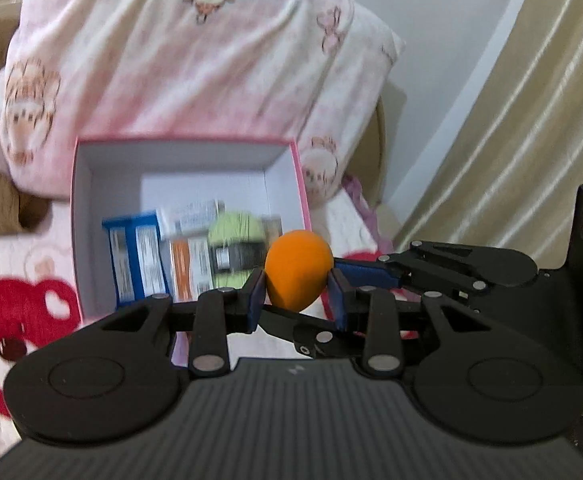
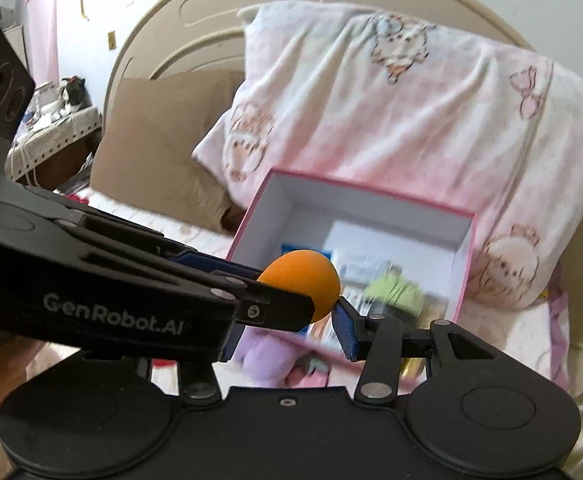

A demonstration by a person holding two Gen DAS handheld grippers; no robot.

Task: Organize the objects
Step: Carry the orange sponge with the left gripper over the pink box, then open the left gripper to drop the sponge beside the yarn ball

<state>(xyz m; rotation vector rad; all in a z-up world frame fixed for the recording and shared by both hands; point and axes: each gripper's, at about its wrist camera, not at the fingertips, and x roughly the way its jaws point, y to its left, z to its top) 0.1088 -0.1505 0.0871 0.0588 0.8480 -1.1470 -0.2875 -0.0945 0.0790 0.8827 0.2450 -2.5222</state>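
Left wrist: my left tongs [image 1: 297,294] are clamping the orange egg [image 1: 298,274] above the box [image 1: 85,216], presumably to drop it in beside the cartons [image 1: 139,258] and green yarn [image 1: 235,236].

Right wrist: my right tongs [image 2: 291,320] are closing around the same egg (a shared carry, I think).

A home bedroom: pillow [image 2: 391,120] against a curved headboard [image 2: 163,32].
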